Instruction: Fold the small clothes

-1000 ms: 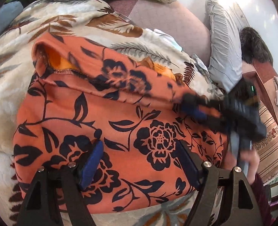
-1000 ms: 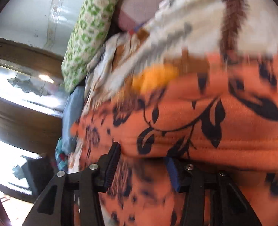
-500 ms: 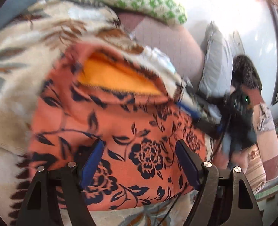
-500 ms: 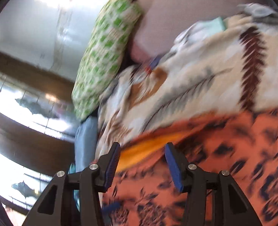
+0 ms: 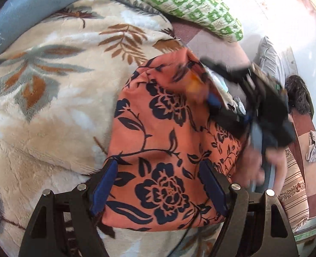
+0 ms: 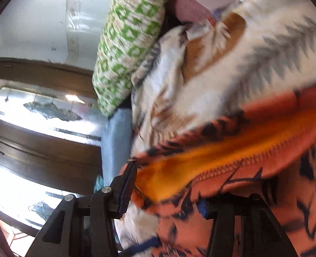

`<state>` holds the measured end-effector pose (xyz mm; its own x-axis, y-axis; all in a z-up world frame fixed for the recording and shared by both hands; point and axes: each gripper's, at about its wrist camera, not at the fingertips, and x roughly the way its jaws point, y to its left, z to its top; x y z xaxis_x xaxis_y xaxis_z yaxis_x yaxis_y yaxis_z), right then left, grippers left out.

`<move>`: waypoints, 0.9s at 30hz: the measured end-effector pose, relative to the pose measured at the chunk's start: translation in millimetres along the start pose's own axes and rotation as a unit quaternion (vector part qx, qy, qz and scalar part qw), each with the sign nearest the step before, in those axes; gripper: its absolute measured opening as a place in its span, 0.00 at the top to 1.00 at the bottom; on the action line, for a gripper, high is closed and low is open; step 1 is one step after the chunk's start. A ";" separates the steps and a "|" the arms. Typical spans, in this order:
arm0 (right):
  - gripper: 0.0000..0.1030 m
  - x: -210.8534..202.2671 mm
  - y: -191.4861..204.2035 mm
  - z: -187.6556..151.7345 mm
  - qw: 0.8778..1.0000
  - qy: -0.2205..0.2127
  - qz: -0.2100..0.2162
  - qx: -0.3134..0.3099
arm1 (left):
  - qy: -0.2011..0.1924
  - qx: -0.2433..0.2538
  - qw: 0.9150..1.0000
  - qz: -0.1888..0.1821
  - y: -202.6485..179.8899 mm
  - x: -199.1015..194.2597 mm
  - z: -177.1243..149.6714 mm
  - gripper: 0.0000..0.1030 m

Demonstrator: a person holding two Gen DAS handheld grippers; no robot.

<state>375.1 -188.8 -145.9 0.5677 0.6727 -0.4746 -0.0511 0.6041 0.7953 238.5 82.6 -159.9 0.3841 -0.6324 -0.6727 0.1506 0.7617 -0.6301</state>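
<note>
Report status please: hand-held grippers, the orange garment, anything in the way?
Left hand-held gripper open over orange floral garment. Right hand-held gripper holds its lifted hem. Garment lies on leaf-print blanket. Nothing in the way.

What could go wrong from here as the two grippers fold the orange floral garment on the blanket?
1. The orange floral garment lies between the left gripper's open pads, unpinned, so it may slide on the plush leaf-print blanket.
2. The right gripper meets the garment's hem only at the edge; it could slip off.
</note>
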 end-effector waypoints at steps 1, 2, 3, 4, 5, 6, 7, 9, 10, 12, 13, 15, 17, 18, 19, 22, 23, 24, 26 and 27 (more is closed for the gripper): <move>0.49 4.2 -0.3 9.3 1.000 -0.010 -0.012 0.001 | 0.000 -0.001 1.000 0.003 0.7 1.3 0.4 0.23; 0.49 7.5 -4.0 18.1 1.000 -0.018 -0.015 0.010 | -0.001 -0.002 1.000 0.006 0.9 2.7 1.6 0.23; 0.49 8.7 -9.8 25.9 0.999 -0.026 -0.016 0.023 | -0.002 -0.003 1.000 0.008 1.4 3.1 3.0 0.23; 0.49 7.9 -16.1 31.9 0.999 -0.034 -0.018 0.038 | -0.004 -0.005 1.000 0.008 1.4 3.8 3.7 0.23; 0.49 4.7 -18.7 34.3 0.998 -0.041 -0.018 0.046 | -0.008 -0.006 1.000 0.006 1.4 2.8 4.6 0.23; 0.49 -1.0 -21.3 35.2 0.998 -0.046 -0.014 0.051 | -0.011 -0.006 1.000 0.006 1.0 3.7 6.6 0.23; 0.49 -7.0 -19.8 34.1 0.997 -0.050 -0.010 0.050 | -0.015 -0.005 1.000 0.006 0.3 3.1 7.3 0.23; 0.49 -29.2 -14.2 25.2 0.998 -0.050 -0.014 0.029 | -0.025 -0.002 1.000 0.010 -1.6 0.9 8.4 0.23; 0.49 -44.2 -13.4 18.3 0.998 -0.048 -0.025 0.017 | -0.031 -0.001 0.999 0.011 -3.1 -0.9 8.3 0.23; 0.49 -76.3 -10.7 1.1 0.997 -0.047 -0.066 -0.010 | -0.042 0.002 0.999 0.006 -7.5 -4.5 7.3 0.23; 0.49 -94.4 -11.0 -9.2 0.995 -0.049 -0.088 -0.022 | -0.047 0.005 0.999 0.003 -10.5 -5.2 7.6 0.23; 0.49 -133.4 -16.3 -32.3 0.988 -0.056 -0.139 -0.045 | -0.059 0.017 0.998 0.003 -20.2 -4.8 7.0 0.23; 0.49 -172.2 -28.6 -55.4 0.978 -0.068 -0.188 -0.052 | -0.068 0.030 0.997 0.009 -30.2 -1.2 8.8 0.23; 0.49 -196.5 -37.8 -68.1 0.974 -0.079 -0.206 -0.049 | -0.074 0.039 0.996 0.015 -36.1 1.7 9.4 0.23; 0.49 -216.5 -46.7 -77.5 0.971 -0.089 -0.220 -0.045 | -0.078 0.044 0.996 0.021 -39.3 3.6 9.9 0.23; 0.49 -265.3 -82.9 -105.1 0.964 -0.101 -0.246 -0.009 | -0.076 0.061 0.994 0.054 -48.2 18.6 12.8 0.23; 0.49 -273.7 -94.5 -111.5 0.963 -0.103 -0.249 0.005 | -0.070 0.062 0.994 0.065 -48.7 26.0 14.2 0.23; 0.49 -280.5 -105.3 -117.6 0.961 -0.106 -0.257 0.015 | -0.061 0.060 0.993 0.078 -47.4 36.3 16.4 0.23; 0.50 -285.2 -127.0 -125.5 0.956 -0.111 -0.271 0.031 | -0.044 0.055 0.992 0.108 -40.8 49.7 18.2 0.23; 0.50 -284.0 -140.5 -127.9 0.958 -0.108 -0.262 0.036 | -0.035 0.057 0.991 0.118 -38.6 55.7 18.2 0.23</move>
<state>116.0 -410.0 -171.2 0.6575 0.1749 -0.7328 0.3404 0.7988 0.4960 270.7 20.5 -166.0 0.4832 -0.4267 -0.7645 0.1499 0.9006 -0.4080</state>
